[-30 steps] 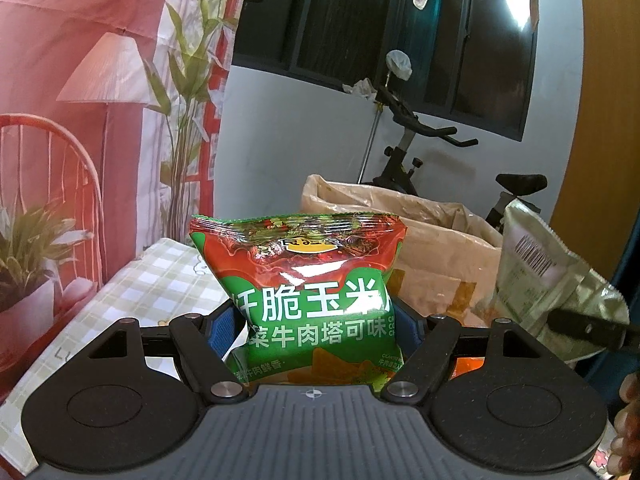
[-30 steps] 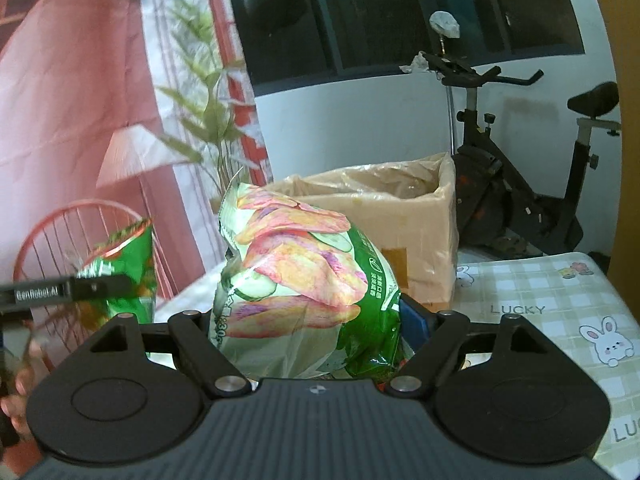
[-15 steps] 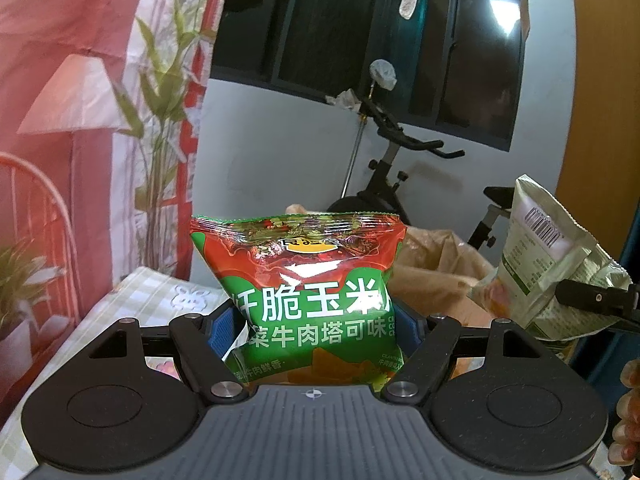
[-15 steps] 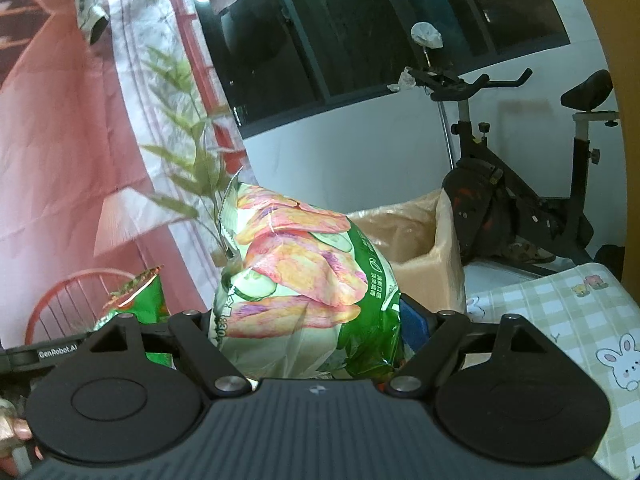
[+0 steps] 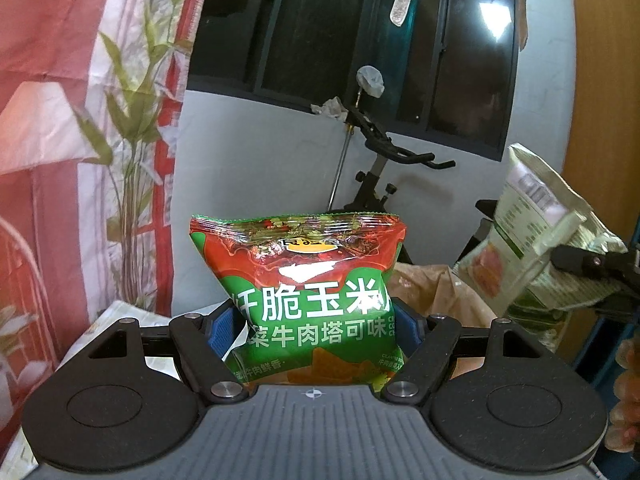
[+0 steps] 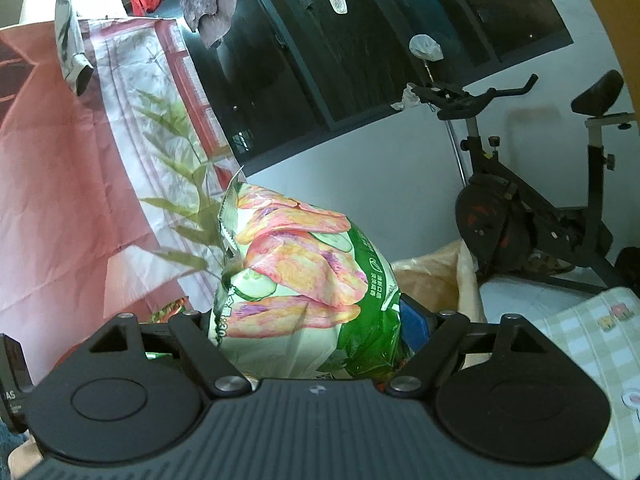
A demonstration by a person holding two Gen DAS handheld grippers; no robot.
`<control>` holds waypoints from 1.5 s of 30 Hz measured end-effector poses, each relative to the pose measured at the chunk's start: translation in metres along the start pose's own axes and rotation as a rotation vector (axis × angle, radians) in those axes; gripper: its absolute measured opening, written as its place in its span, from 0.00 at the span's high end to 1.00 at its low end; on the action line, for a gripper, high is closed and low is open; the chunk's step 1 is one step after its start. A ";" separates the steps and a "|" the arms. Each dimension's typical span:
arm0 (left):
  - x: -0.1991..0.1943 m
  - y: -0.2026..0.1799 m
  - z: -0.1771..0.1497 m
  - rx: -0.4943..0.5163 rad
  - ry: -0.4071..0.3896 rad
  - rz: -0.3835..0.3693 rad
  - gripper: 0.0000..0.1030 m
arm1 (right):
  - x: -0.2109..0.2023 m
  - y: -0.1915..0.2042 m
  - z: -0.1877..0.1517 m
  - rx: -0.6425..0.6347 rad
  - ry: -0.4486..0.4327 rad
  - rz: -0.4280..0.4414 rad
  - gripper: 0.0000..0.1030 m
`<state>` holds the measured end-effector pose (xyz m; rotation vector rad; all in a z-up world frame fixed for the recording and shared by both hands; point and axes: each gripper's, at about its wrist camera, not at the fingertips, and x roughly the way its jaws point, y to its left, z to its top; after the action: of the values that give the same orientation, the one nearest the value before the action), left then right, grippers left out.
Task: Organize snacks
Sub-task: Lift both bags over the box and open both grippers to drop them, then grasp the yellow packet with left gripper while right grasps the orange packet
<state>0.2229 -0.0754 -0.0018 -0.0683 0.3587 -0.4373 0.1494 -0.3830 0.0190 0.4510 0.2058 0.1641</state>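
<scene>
Two snack bags, one per gripper, both held up in the air. Red-and-green corn chip bag point(image 5: 304, 296) upright, clamped at its lower part between the blue pads point(image 5: 219, 326) of the left gripper point(image 5: 314, 328). Pale green potato chip bag point(image 6: 298, 292) tilted, pinched likewise in the right gripper point(image 6: 316, 332). Beyond and below both, one open cardboard box point(image 6: 440, 280) lined with brown plastic. One checked tablecloth point(image 6: 592, 332) with rabbit prints at the right. One exercise bike point(image 6: 532, 208) by the wall; one printed curtain point(image 5: 80, 120).
</scene>
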 end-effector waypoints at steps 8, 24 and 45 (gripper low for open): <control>0.051 -0.012 0.031 0.020 -0.013 -0.007 0.24 | 0.063 -0.032 0.026 0.128 -0.032 0.024 0.21; 0.157 -0.041 0.035 0.130 0.132 -0.039 0.23 | 0.139 -0.077 0.012 0.178 0.094 -0.103 0.19; 0.096 0.000 0.032 0.091 0.152 0.014 0.17 | 0.104 -0.044 0.004 -0.120 0.161 -0.128 0.06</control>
<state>0.3156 -0.1166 -0.0036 0.0569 0.4881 -0.4457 0.2560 -0.4021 -0.0142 0.3038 0.3801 0.0862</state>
